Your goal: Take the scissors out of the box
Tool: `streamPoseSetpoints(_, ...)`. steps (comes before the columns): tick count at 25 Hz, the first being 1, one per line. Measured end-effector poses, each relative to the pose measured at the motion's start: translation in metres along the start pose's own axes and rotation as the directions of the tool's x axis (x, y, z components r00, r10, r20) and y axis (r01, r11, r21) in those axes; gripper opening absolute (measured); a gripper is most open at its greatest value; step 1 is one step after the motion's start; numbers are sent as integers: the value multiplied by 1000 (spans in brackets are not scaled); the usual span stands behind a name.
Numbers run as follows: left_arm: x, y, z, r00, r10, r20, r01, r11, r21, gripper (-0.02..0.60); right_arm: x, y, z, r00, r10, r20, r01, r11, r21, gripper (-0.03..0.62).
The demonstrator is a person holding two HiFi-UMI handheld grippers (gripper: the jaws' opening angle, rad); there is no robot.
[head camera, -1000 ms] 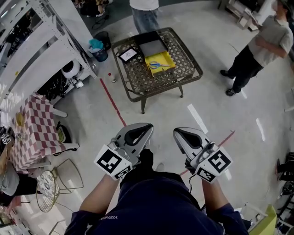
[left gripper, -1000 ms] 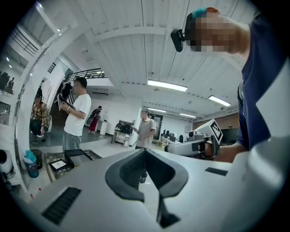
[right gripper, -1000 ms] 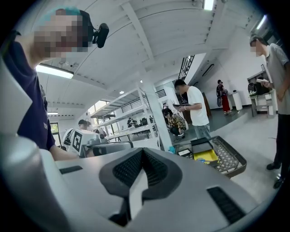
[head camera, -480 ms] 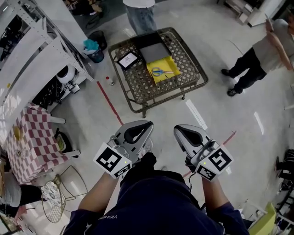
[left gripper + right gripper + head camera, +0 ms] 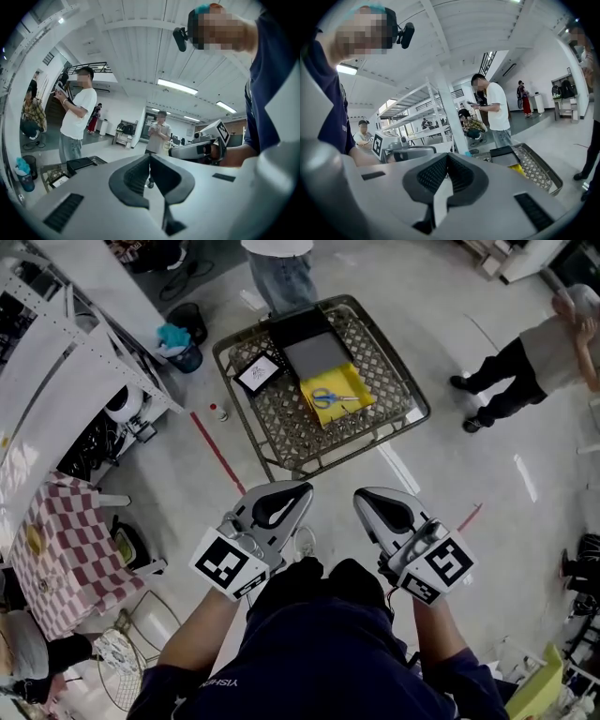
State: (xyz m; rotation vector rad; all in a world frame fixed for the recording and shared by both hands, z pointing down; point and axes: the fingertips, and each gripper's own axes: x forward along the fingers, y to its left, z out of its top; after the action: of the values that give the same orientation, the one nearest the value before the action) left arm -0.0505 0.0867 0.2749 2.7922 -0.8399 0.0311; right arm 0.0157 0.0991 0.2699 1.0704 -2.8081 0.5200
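Blue-handled scissors [image 5: 330,398] lie in a shallow yellow box [image 5: 349,409] on a low lattice-top table [image 5: 281,432] some way ahead of me on the floor. A black and grey box [image 5: 309,338] and a framed card [image 5: 255,374] share that table. My left gripper [image 5: 300,489] and right gripper [image 5: 362,496] are held side by side at waist height, well short of the table. Both are shut with nothing between the jaws. The left gripper view shows its tips [image 5: 150,157] meeting; the right gripper view shows its tips [image 5: 447,157] meeting, with the yellow box [image 5: 516,169] far beyond.
One person [image 5: 279,266] stands right behind the table, another [image 5: 530,357] to its right. White shelving [image 5: 75,352] and a checkered-cloth table [image 5: 61,549] line the left side. A blue bucket [image 5: 178,341], a small bottle [image 5: 217,412] and a red floor line [image 5: 217,451] lie left of the lattice table.
The lattice table with the yellow box has come nearer and lower in the head view as I walk toward it. Both grippers keep their pose and stay shut.
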Motion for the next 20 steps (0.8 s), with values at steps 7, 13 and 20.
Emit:
streamPoseSetpoints(7,20,29,-3,1000,-7,-14,7,1000,-31,25,25,-29,2,1000,-10,-23,11,1000,13,17)
streamPoseSetpoints(13,50,55,-11,999,5,-37,-6,999,-41,25,43,-69,-2,999,-7,-47,8,1000,23,17)
streamPoseSetpoints(20,98,88,-20,997,40,-64,-44,998,-54,26,64,-126,-5,996,29,-85,-27,999,34,17)
